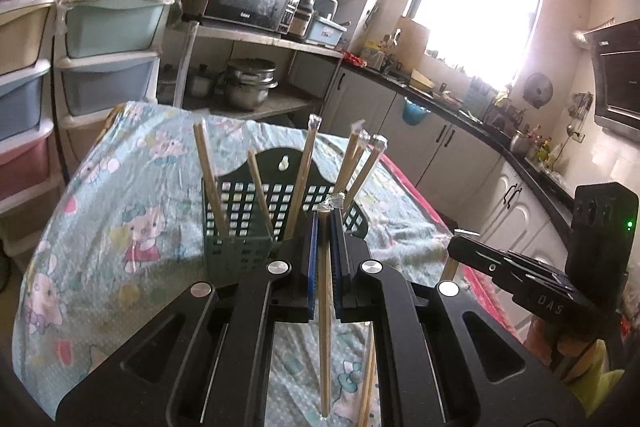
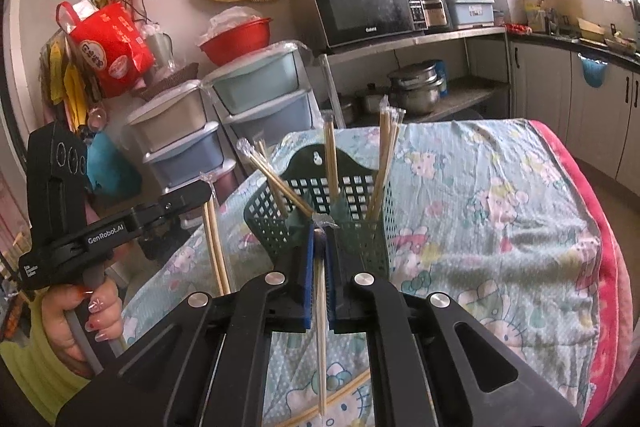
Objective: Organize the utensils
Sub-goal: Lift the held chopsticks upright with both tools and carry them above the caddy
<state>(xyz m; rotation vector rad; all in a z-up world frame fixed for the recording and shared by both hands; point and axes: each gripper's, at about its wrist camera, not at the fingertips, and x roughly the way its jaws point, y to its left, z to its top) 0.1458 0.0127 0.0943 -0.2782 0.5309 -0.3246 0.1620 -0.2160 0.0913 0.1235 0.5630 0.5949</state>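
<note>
Six wrapped chopsticks [image 1: 303, 171] are seen upright in the green slotted holder [image 1: 236, 243] at the centre of the left wrist view; below it, the left gripper [image 1: 325, 227] is pinched on one wrapped chopstick [image 1: 325, 327] — above the Hello Kitty cloth [image 1: 120, 227].

In the right wrist view, the right gripper [image 2: 319, 231] is clamped on another chopstick pair [image 2: 320, 347], just before the holder [image 2: 360, 227]; the left gripper [image 2: 192, 193] is seen at mid-left.

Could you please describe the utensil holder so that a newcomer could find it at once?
Find the table under the pale blue cartoon-print cloth. Near its middle stands a dark green plastic basket with grid-like holes and an arched back with a hanging hole. It alone holds wrapped chopsticks standing upright.
</note>
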